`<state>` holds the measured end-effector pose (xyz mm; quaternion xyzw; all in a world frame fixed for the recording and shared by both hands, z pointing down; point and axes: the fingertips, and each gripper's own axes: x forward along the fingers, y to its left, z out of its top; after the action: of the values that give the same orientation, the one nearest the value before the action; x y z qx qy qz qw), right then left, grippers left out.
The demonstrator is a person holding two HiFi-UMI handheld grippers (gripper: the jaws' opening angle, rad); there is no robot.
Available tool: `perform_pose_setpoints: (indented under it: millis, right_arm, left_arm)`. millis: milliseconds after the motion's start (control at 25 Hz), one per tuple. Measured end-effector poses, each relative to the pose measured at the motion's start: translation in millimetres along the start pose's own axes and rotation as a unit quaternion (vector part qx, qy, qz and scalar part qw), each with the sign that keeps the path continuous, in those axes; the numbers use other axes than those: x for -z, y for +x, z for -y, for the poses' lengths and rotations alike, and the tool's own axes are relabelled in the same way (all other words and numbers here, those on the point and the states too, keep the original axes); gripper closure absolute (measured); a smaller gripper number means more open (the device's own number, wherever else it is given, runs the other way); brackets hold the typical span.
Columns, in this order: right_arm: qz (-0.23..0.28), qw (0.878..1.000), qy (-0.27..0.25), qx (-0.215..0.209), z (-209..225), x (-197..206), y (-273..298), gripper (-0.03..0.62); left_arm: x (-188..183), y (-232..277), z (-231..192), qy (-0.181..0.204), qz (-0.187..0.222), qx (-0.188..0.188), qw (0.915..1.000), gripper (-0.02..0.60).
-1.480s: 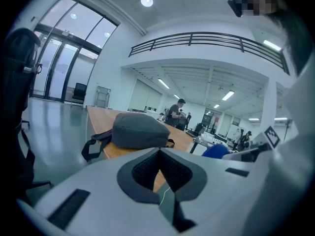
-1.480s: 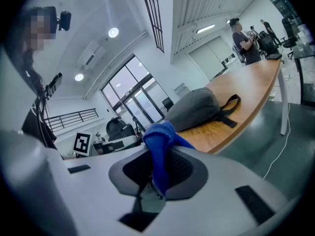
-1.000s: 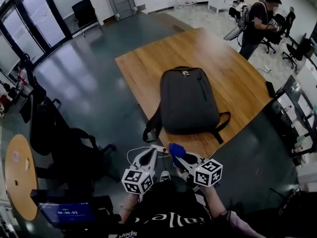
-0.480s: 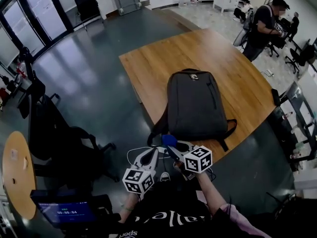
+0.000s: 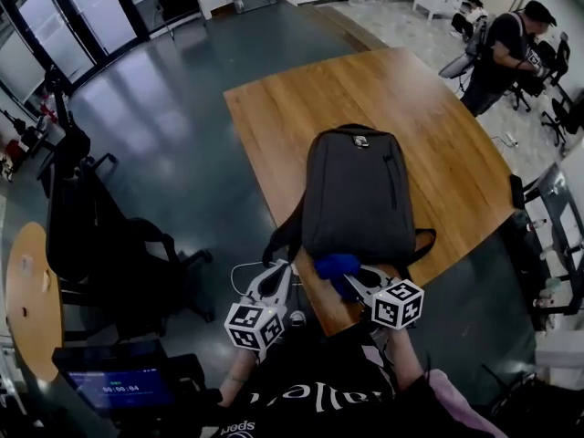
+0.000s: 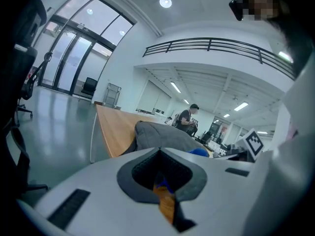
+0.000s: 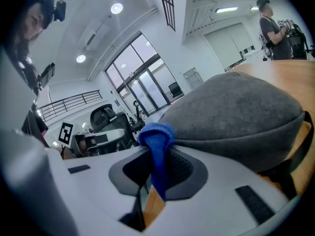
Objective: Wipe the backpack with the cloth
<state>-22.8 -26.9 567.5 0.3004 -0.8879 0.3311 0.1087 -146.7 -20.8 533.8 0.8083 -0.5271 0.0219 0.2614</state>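
- Flat on the wooden bench: a dark grey backpack, front panel up.
- Long axis running straight away from the wearer of the head camera, with top handle and small label at the far end and bottom end toward the near bench edge.
- Shoulder straps spilling out at the bottom end: one over the near-left bench edge, one looping out on the right.
- Clamped on a blue cloth: the right gripper, at the backpack's bottom edge. Cannot tell whether the cloth touches the fabric or sits just beside it.
- In the right gripper view, cloth pinched between the pads as a narrow fold, bunched above the jaws, with the backpack's rounded bottom close behind.
- Left gripper just off the near-left bench edge, beside the left strap, jaws together with nothing held.
- In the left gripper view, only a thin slit between the closed jaws, with bench wood and a bit of blue showing through.
- Beyond the far right of the bench: a standing person.
- Left of the bench, on the grey floor: a black office chair.
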Motion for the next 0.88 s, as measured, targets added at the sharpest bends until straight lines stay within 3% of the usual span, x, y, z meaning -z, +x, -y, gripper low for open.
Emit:
perform_pose_setpoints:
  millis: [480,880]
  right_arm:
    - [0.016,0.999,0.030,0.036,93,-12,-90,0.540]
    - [-0.005,0.998,0.033,0.054,149,-16,-144,0.540]
  left_arm:
    - [16,63,64,0.005,-0.022,0.007,0.9997,0.583]
    - [24,96,90,0.001,-0.032,-0.008,0.9995,0.583]
